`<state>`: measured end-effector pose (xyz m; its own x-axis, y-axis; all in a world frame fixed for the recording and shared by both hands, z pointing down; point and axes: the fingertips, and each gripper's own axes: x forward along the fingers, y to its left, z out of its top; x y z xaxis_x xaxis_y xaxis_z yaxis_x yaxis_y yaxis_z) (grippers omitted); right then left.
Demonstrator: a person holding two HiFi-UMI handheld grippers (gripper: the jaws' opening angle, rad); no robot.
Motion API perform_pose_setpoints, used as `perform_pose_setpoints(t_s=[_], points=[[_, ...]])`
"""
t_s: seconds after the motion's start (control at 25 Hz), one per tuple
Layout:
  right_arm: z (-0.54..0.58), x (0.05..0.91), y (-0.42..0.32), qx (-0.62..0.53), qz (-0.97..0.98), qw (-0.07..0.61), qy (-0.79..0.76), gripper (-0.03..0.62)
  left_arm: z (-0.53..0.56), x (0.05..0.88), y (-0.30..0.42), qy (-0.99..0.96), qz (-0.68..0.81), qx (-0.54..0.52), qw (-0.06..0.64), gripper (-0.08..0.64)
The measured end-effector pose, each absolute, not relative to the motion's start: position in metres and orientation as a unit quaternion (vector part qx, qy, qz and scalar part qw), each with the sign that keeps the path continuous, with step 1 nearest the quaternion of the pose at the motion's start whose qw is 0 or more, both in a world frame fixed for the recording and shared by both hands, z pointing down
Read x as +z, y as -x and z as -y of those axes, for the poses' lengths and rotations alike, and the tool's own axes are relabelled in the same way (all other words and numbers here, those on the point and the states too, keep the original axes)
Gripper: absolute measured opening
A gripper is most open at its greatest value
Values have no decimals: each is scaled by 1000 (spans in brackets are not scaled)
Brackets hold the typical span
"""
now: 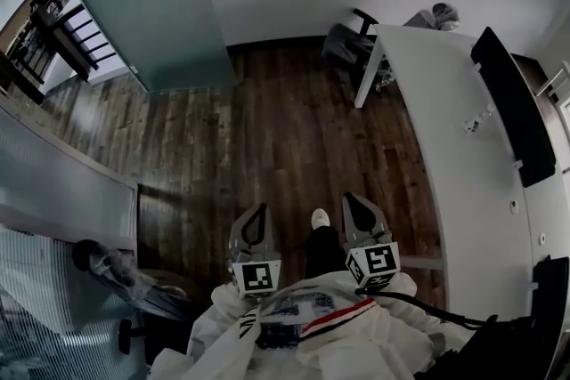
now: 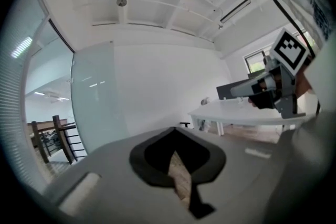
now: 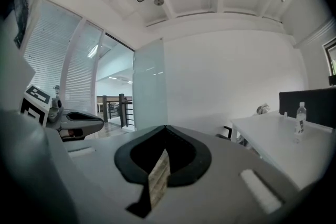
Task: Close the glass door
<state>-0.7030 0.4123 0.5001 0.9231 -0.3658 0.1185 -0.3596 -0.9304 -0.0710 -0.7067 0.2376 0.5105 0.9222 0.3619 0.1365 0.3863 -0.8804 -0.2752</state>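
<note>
Head view puts the glass door [image 1: 147,4], a single frosted pane, well ahead and to the left of both grippers, with bare wood floor [image 1: 285,138] between. The open gap lies further left still, where a dark railing [image 1: 53,31] shows beyond it. Close to the person's body, the left gripper [image 1: 255,216] and the right gripper [image 1: 356,207] sit side by side, each with its jaws brought together and nothing between them. The main risk, as I judge it, is purchase. No handle can be made out on the pane, and closed tips pressed on smooth glass could skid off rather than move it. Too hard a shove at the edge could send the door into its stop. On the way there, what looks like a chair [image 1: 116,276] just left of the left gripper could catch a leg. The table [image 1: 463,191] runs along the right of the right gripper, and its far corner juts toward the path. Counted: two grippers, one glass door, one table, one bottle [image 3: 300,117] standing on it, one office chair [image 1: 343,40] at the table's far end plus the likely second one, and one railing.
</note>
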Motion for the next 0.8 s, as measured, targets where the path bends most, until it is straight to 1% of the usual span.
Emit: perform_pose_setpoints(t_s=[0.12,0.28,0.4,0.64,0.8], points=[[-428,501,644,-71,-189,31,979,6,-252,515,649,968,190,-60,155,2],[-462,497,575,-71,-189,36,979,6,-285,508,568,963,202,-55,170,2],[-489,498,529,-76,-182,37,980,6,-312,496,518,964,204,-56,162,2],[-524,506,455,-83,-186,56,977,6,-347,503,449,959,201,-76,182,2],[-527,503,437,-76,-196,62,976,6,-344,493,438,964,187,-73,177,2]])
